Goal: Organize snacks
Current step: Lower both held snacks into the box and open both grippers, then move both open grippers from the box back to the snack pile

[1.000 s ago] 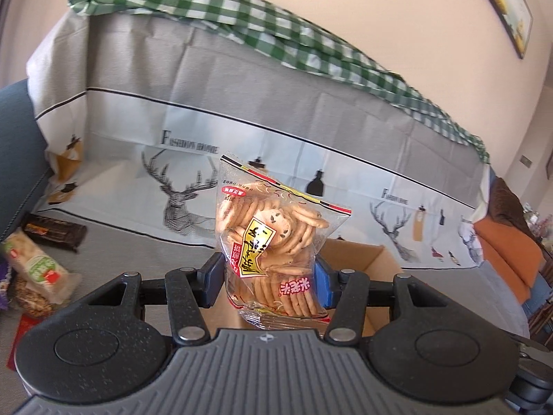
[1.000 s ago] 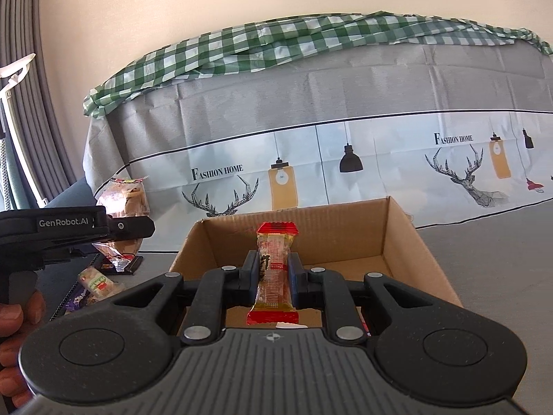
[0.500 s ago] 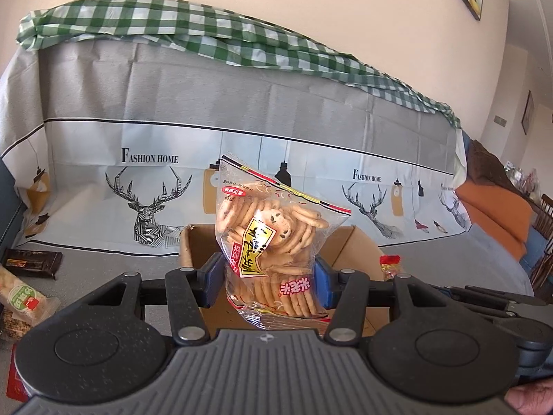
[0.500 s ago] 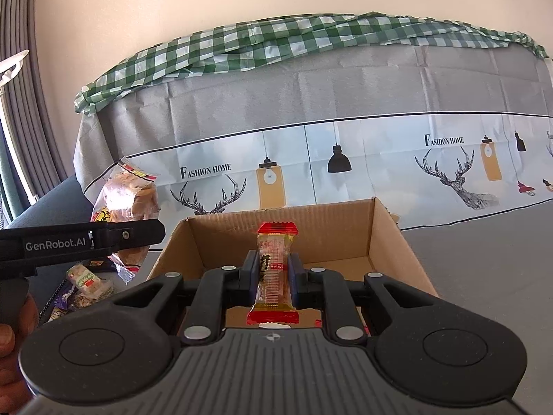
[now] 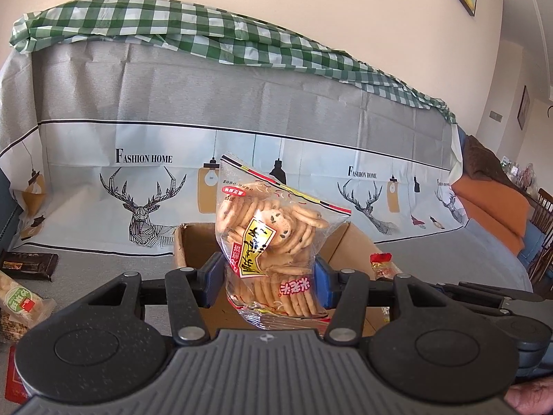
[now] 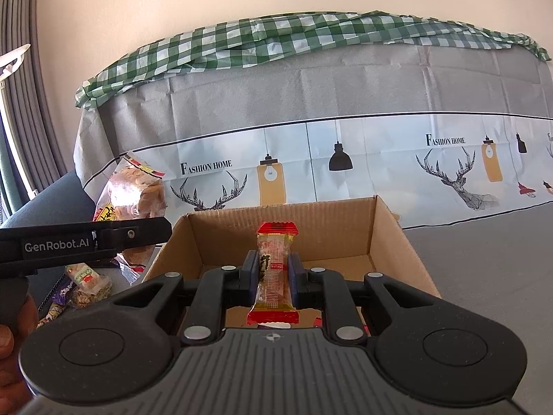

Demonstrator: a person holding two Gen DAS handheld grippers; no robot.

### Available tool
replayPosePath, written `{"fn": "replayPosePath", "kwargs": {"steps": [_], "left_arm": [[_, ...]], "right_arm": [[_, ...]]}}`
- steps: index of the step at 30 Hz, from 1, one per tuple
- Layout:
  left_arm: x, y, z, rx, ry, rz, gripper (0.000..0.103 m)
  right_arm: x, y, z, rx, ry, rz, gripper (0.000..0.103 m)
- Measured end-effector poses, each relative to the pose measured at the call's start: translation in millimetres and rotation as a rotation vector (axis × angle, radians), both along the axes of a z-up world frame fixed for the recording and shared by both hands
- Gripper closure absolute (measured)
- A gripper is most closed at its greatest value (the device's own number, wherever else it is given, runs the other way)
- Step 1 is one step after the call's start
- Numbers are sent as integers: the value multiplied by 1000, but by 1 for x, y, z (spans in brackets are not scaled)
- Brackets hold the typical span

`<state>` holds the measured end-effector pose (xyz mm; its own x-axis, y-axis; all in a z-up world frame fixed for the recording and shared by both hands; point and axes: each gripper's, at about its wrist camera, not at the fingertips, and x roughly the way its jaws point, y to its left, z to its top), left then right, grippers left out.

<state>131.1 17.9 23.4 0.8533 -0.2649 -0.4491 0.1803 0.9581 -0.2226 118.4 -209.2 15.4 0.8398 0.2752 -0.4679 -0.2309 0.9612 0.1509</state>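
Left claw (image 5: 268, 276) grips cracker bag (image 5: 273, 242), right claw (image 6: 274, 276) grips bar (image 6: 274, 269), both above box (image 6: 397, 242); claws may collide on release

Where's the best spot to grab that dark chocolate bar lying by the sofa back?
Probably across the chocolate bar's narrow width near its middle, coming from above: it lies flat on the seat, long and thin, so the short sides suit the jaws.
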Motion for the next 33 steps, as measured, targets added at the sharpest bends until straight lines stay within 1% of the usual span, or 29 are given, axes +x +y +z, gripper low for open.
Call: {"fn": "replayPosePath", "kwargs": {"steps": [9,10,11,12,13,14,15,16,19,22,23,25,27,28,29,30,33], "left_arm": [[3,-2,-1,0,3,-16,45],[3,-2,-1,-4,5,-21,44],[4,-1,-1,-9,11,-26,36],[5,-1,-2,-15,22,-34,26],[5,-1,-3,-17,27,-37,24],[4,-2,-3,-9,24,-35,24],[4,-2,-2,2,16,-32,24],[3,-2,-2,10,11,-30,24],[2,2,-1,16,4,-17,24],[-4,8,2,26,-21,7,24],[-6,11,3,25,-32,13,25],[-11,17,4,37,-44,20,33],[-17,22,4,74,-30,17,54],[-20,25,3,92,-21,20,58],[-24,29,2,109,-12,24,68],[-29,34,2,121,-7,29,71],[-47,54,7,133,-20,59,71]], "right_arm": [[1,0,0,-7,7,2,84],[1,0,-1,-7,8,4,84],[2,1,-1,-7,9,5,84],[2,1,-1,-9,11,7,80],[2,2,-2,-13,17,10,62],[2,3,-2,-17,17,6,53],[1,4,-1,-23,9,-1,39],[0,5,-1,-30,-1,-7,35],[0,6,-1,-28,-4,-8,35],[0,8,-2,-29,2,-9,35],[0,10,-2,-30,2,-9,35],[-1,12,-3,-32,2,-7,34],[-2,16,-3,-29,2,-2,34],[-4,18,-3,-25,0,2,33],[-5,21,-2,-21,-3,6,33],[-8,23,-2,-20,-9,10,33],[-15,33,1,-28,-32,29,33]]}}
